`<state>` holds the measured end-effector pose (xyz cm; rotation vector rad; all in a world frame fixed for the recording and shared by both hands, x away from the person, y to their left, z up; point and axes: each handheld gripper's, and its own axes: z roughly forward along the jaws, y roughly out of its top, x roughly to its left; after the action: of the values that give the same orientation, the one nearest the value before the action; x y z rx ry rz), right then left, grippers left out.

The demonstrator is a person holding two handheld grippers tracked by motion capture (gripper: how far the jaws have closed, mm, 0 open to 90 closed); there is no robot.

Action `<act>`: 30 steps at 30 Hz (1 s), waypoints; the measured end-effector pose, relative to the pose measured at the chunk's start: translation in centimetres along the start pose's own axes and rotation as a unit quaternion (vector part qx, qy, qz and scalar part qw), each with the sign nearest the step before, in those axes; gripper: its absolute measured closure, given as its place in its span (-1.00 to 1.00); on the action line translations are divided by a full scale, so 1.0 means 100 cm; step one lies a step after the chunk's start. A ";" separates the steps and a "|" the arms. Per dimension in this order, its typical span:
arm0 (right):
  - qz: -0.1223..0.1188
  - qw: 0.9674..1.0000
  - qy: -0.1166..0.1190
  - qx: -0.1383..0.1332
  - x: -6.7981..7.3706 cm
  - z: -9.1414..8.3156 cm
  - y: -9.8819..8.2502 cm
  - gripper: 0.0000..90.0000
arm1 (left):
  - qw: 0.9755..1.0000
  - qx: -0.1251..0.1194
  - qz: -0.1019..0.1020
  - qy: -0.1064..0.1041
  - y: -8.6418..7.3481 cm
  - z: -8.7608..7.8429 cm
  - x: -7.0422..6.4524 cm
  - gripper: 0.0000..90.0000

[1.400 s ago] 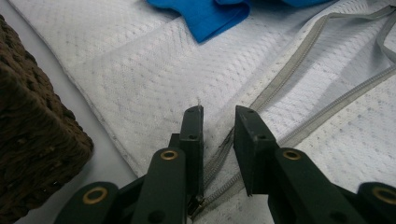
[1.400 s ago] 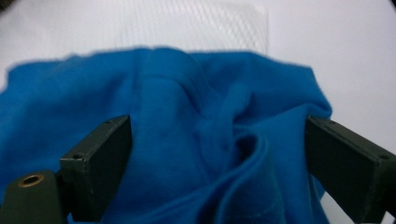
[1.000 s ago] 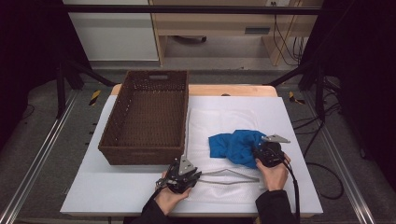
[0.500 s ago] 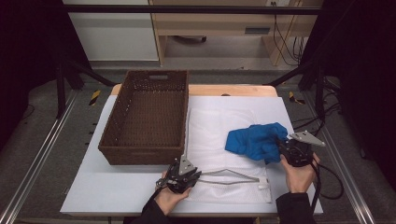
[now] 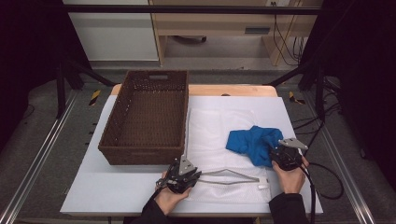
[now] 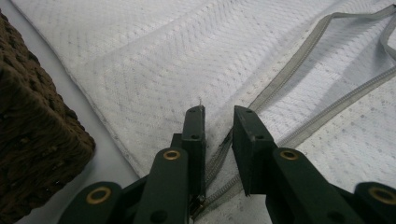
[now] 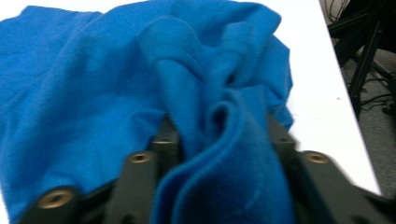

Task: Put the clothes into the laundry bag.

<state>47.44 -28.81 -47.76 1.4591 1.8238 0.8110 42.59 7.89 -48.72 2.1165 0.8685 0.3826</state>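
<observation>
Since the earlier frame, the right tongs (image 5: 276, 157) have carried the blue cloth (image 5: 252, 142) out to the right side of the white mesh bag (image 5: 215, 135), and their jaws have just been opening. The cloth is bunched between them in the right gripper view (image 7: 219, 140), draped over the tongs; whether the pads actually press on it, cannot tell. The left tongs (image 5: 192, 175) have not shifted, and sit at the near-left corner of the bag. In the left gripper view (image 6: 218, 122) the jaws stand a narrow gap apart, with the end of the grey zipper (image 6: 299, 70) and bag fabric caught down low by the left jaw; looks like a pinch on the bag's edge there.

Outward: the zipper is unzipped along the near edge, gaping open in a long loop (image 5: 231, 175). The bag lies flat on the white counter (image 5: 93, 186), and most of the cloth rests on its right part. A brown wicker basket (image 5: 140, 149), nothing in it, stands just left of the bag.

Progress, my read: bag opened and held, cloth picked up. Left to do: feed the cloth through the opening, likely zip up; the basket may be the final spot.
</observation>
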 end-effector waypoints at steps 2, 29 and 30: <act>0.010 1.000 0.011 -0.004 0.001 -0.003 0.000 -0.09 | 1.000 0.000 -0.002 -0.004 0.000 0.000 0.001 0.64; -0.057 0.972 0.217 -0.068 0.073 -0.063 0.007 -0.26 | 0.999 -0.044 0.012 -0.019 0.015 -0.032 -0.006 0.30; -0.061 0.971 0.220 -0.067 0.076 -0.064 0.006 -0.26 | 0.999 -0.046 0.013 -0.018 0.016 -0.033 -0.006 0.28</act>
<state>41.43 -21.67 -44.37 1.1295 2.1072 1.2437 41.12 8.60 -45.43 2.0452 0.7873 0.3891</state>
